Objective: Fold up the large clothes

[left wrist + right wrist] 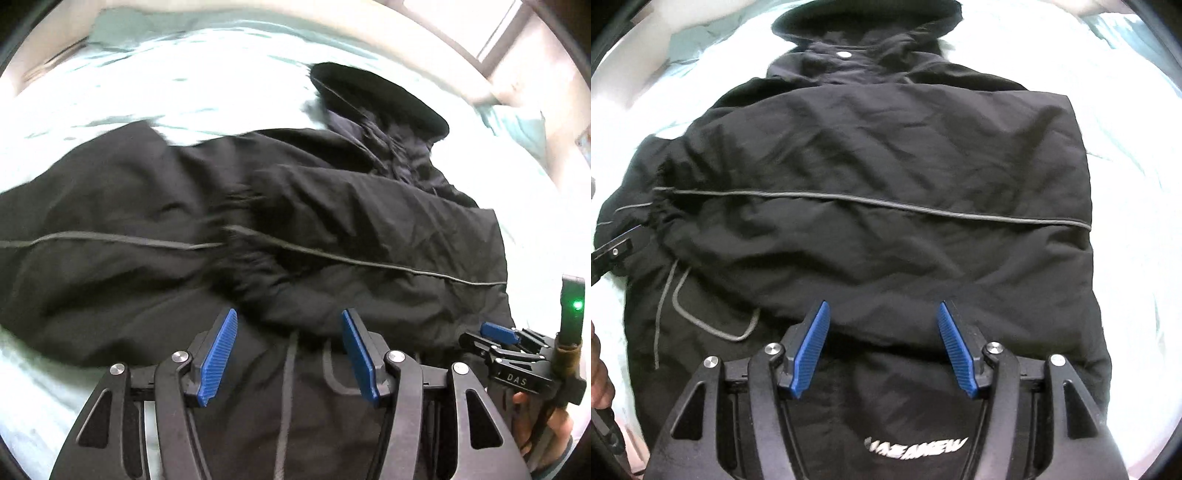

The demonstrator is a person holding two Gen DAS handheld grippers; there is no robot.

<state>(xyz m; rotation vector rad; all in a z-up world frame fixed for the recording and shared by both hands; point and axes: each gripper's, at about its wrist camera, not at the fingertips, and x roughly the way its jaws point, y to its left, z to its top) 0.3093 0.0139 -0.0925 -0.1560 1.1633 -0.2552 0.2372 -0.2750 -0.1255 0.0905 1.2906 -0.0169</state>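
Now both the left gripper (289, 325) and right gripper (882, 317) are hanging half-open, empty, over the black hooded jacket (871, 177), hood (864, 22) lying at twelve o'clock.

A black jacket (871, 177) lies spread on a pale bed sheet (1126, 122), hood toward the far edge. The right gripper (882, 314) hovers over its folded part, blue pads (812, 350) apart, gripping nothing. A grey drawstring (676, 295) loops at the left.

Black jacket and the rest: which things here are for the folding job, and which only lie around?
For the job:
- black jacket
- left gripper, open
- right gripper, open

Only lying around:
- light bedsheet
- pale green cloth
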